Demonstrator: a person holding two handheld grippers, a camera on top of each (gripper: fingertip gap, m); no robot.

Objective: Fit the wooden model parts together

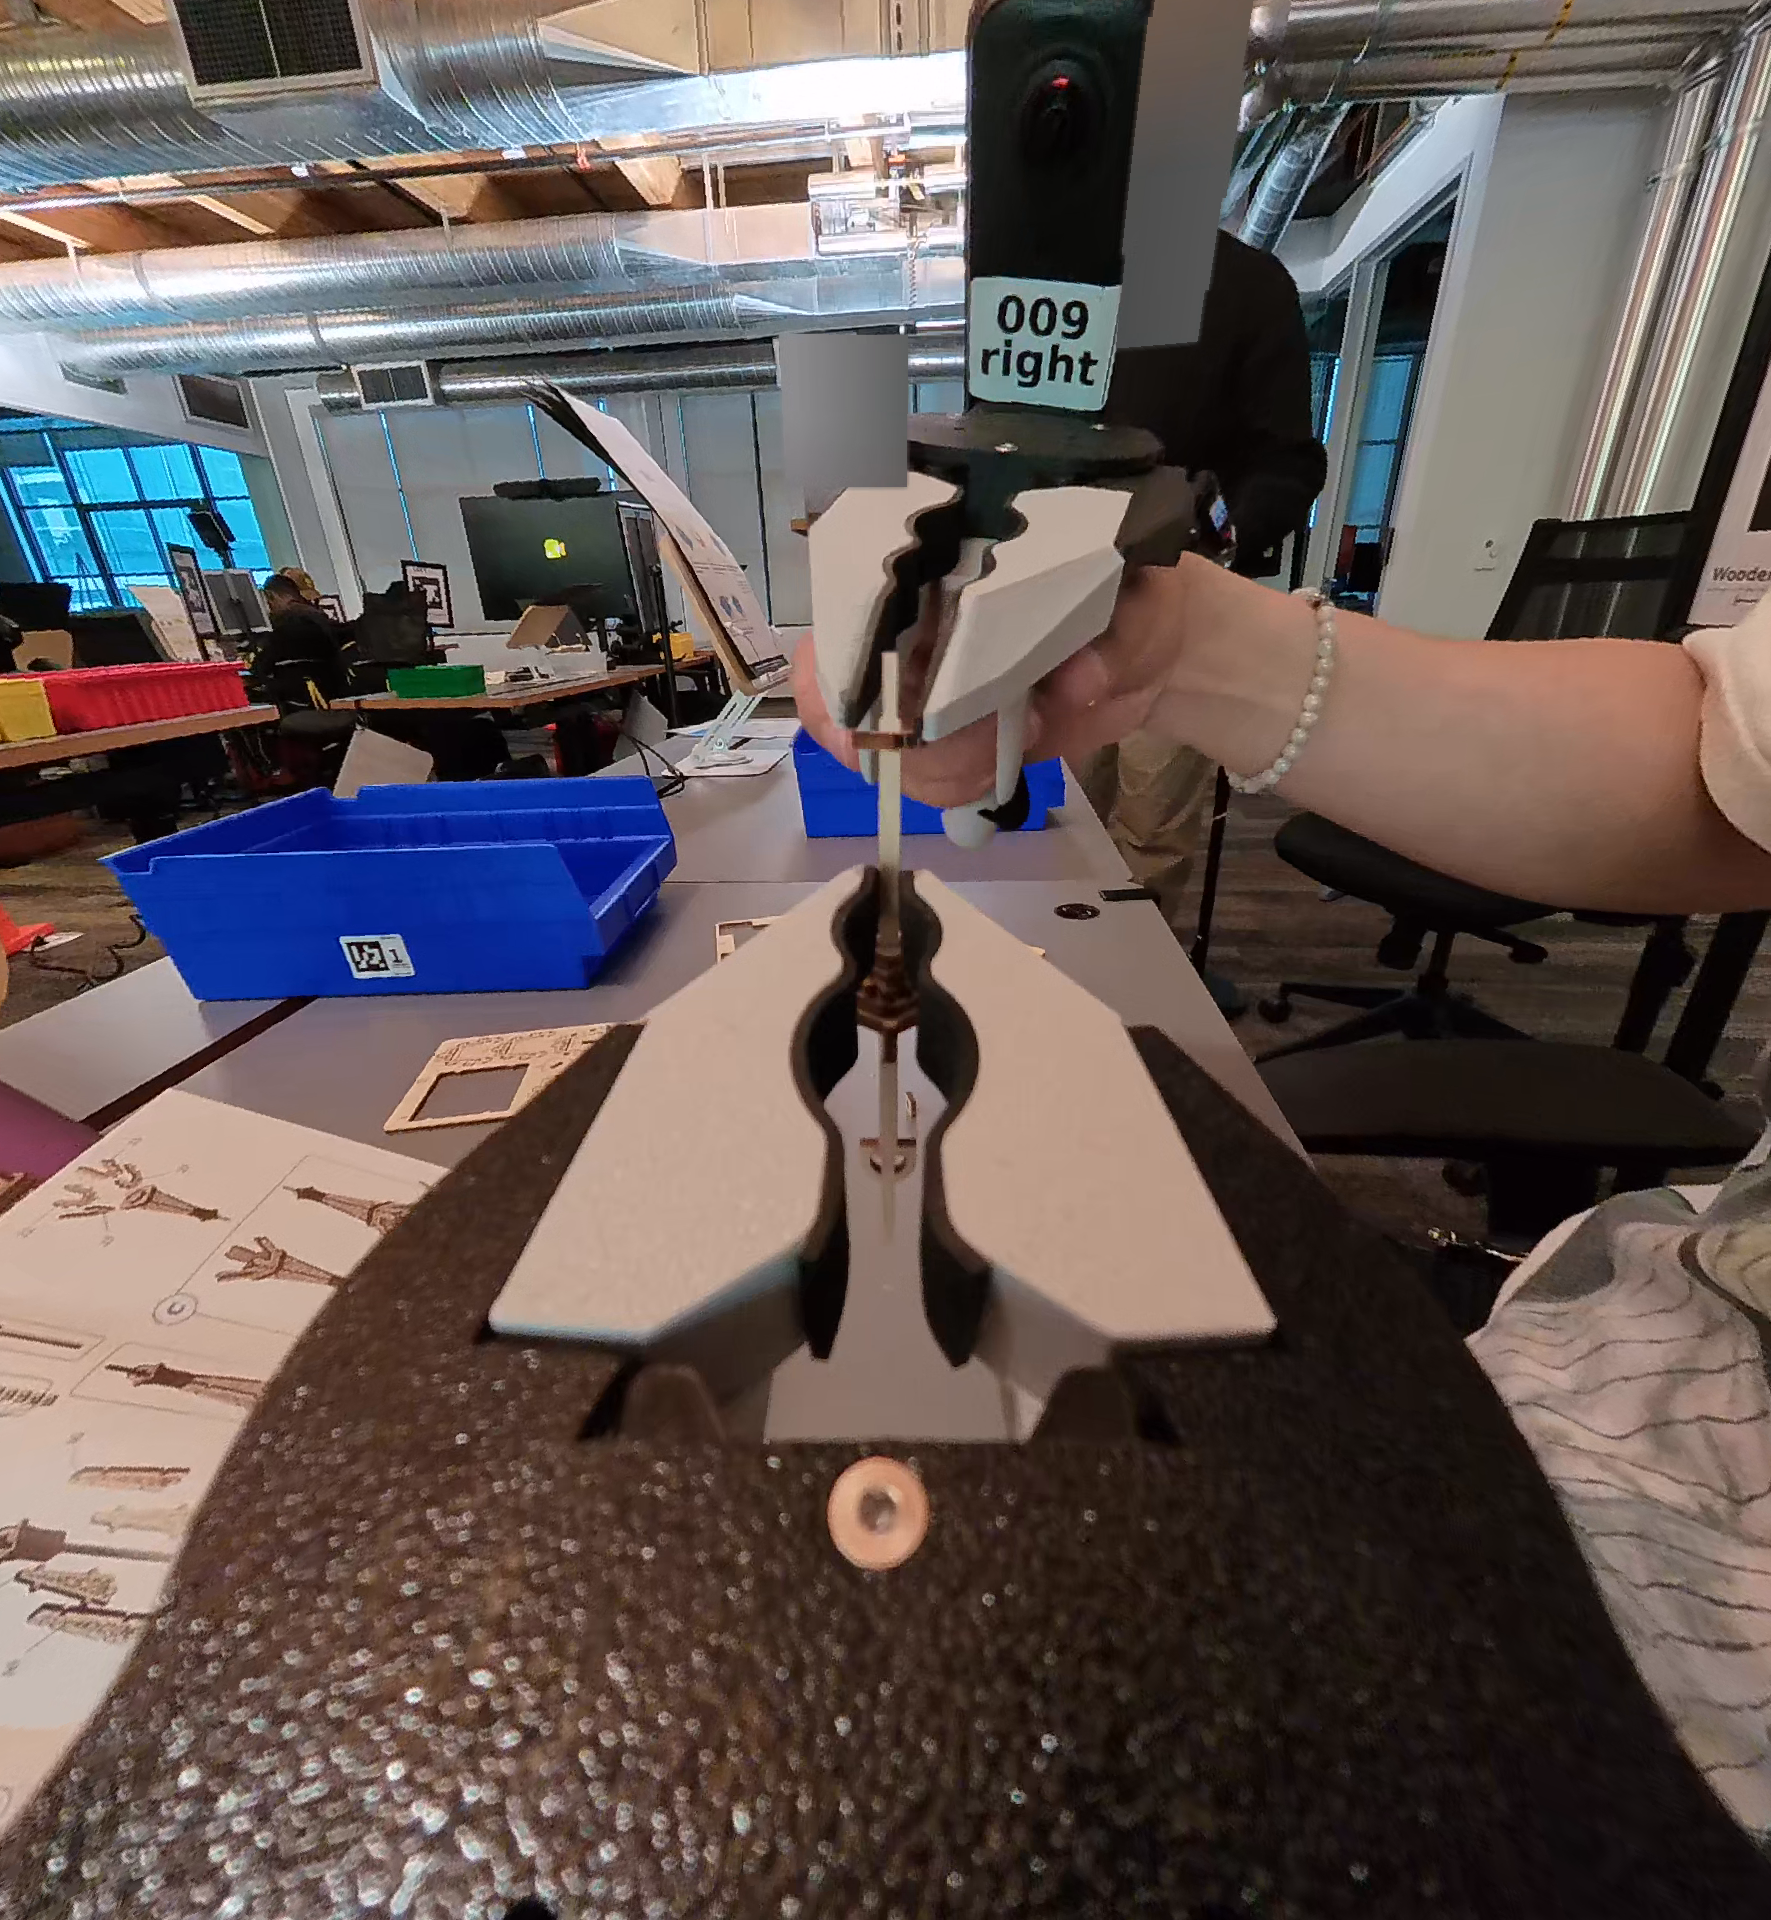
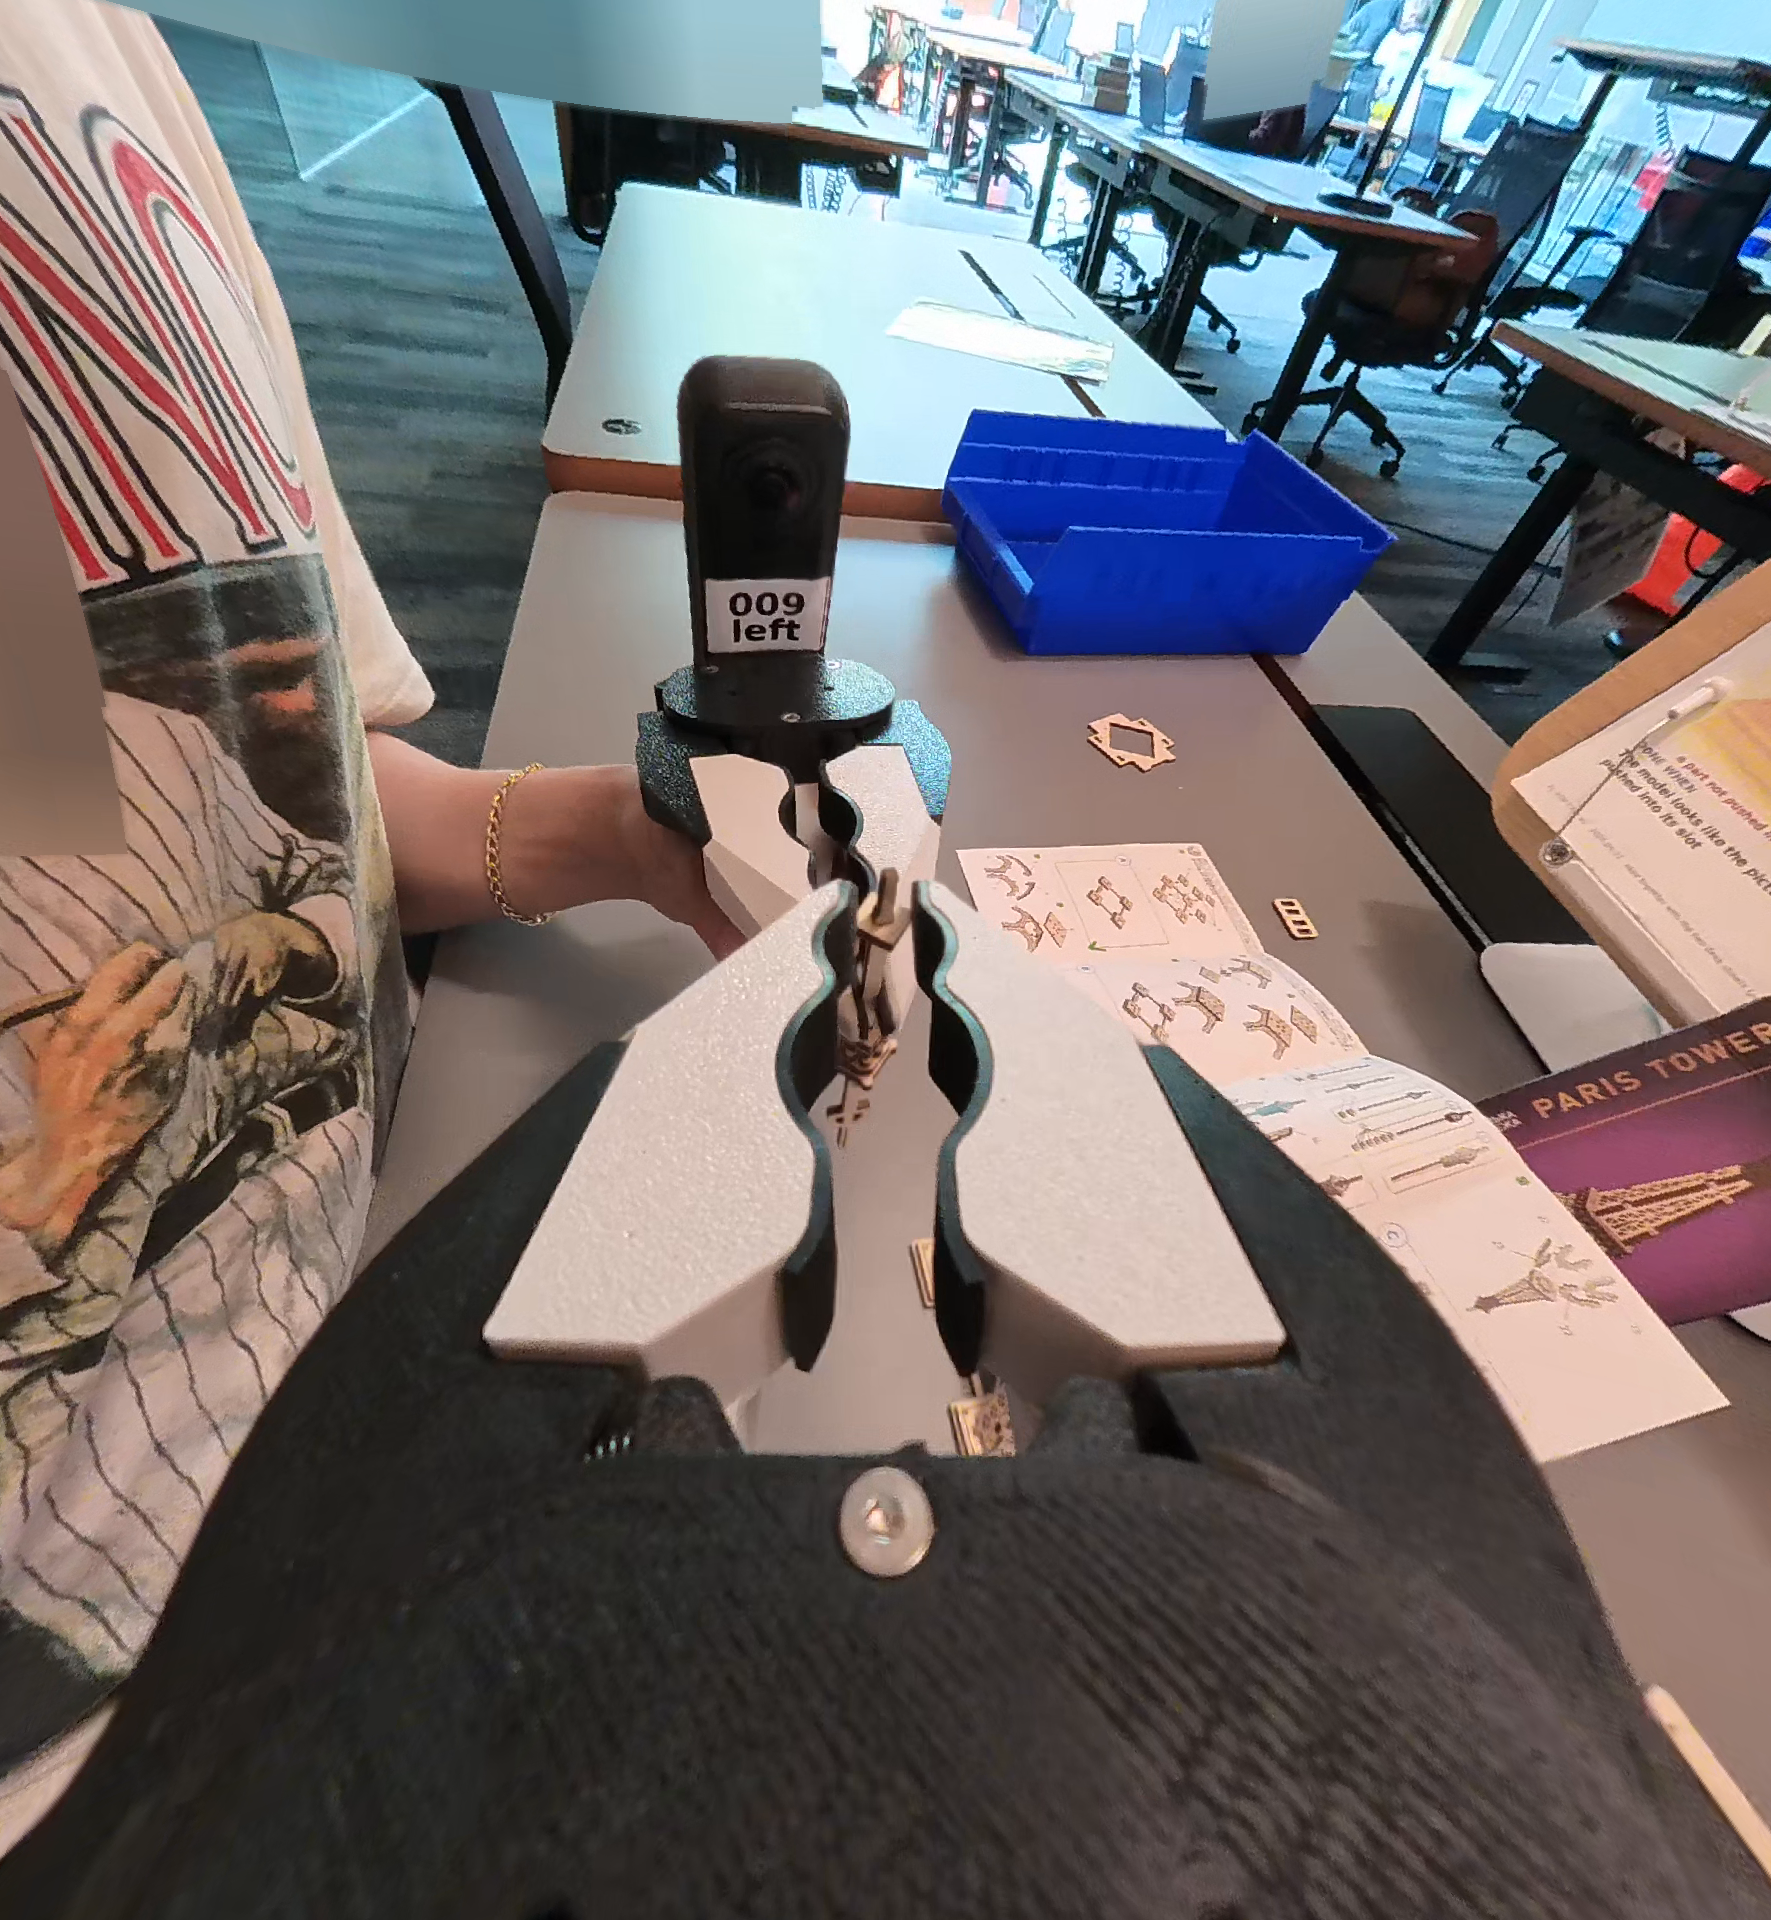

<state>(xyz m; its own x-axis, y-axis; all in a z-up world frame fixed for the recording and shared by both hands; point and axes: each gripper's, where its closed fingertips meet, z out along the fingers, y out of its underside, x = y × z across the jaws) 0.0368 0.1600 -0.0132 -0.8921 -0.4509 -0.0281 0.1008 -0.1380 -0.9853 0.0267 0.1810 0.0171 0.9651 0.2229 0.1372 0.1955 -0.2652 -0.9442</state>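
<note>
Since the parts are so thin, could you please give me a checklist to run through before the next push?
1. Left gripper shut on the wooden spire: ok.
2. Right gripper shut on the same spire: ok.
3. Small square collar threaded on the spire by the right gripper's tips: ok.
4. Collar square to the spire: cannot tell, too small.
5. Stacked collars inside the left gripper seated: cannot tell, jaws hide them.
6. Instruction sheet open on the table: ok.
</note>
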